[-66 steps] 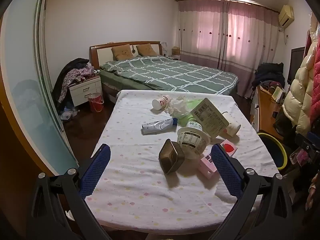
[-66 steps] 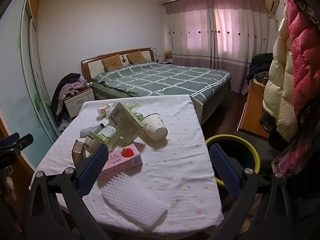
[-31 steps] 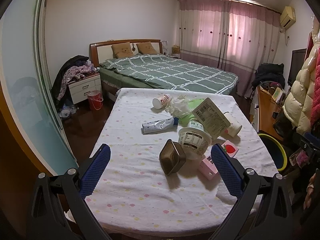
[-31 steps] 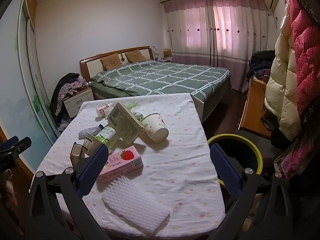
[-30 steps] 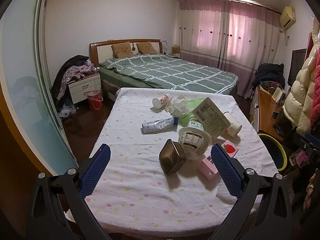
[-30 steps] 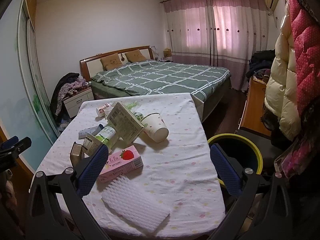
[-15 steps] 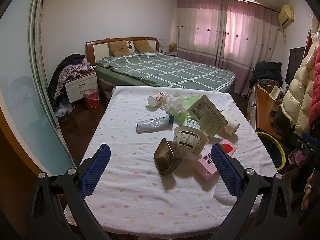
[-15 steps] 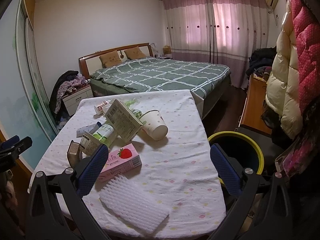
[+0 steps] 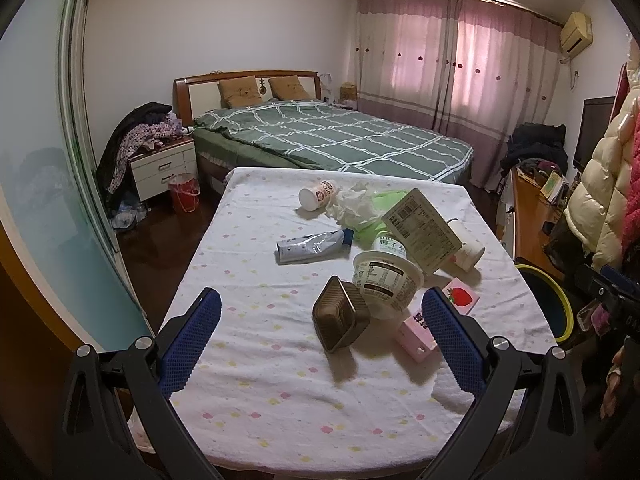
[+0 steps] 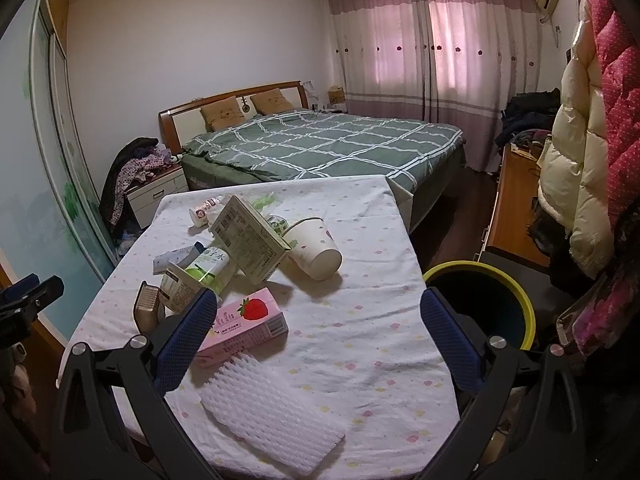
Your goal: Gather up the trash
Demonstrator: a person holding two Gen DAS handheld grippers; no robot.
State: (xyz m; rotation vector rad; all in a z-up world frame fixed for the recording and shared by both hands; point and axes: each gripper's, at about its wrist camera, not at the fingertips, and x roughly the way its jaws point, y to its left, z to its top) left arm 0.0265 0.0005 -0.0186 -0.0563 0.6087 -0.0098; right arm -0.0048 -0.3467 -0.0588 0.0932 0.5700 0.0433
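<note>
The tablecloth (image 10: 360, 248) is white, dotted in pastels; the carton (image 10: 244, 326) is pink with a strawberry; the bin (image 10: 480, 276) is rimmed yellow-green; the bedspread (image 9: 332, 140) is green, checked white.

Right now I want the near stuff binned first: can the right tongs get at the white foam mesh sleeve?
Probably yes. The white foam mesh sleeve lies flat at the table's near edge, just ahead of the open right tongs, nothing on it; the pink strawberry carton only touches its far end.

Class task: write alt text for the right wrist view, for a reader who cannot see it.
An open gripper hovers over a table in a bedroom, littered with trash: a pink strawberry carton, a white foam sheet, a tipped paper cup and a leaning box. A yellow-rimmed bin stands beside the table on the right, with a green bed behind.
</note>
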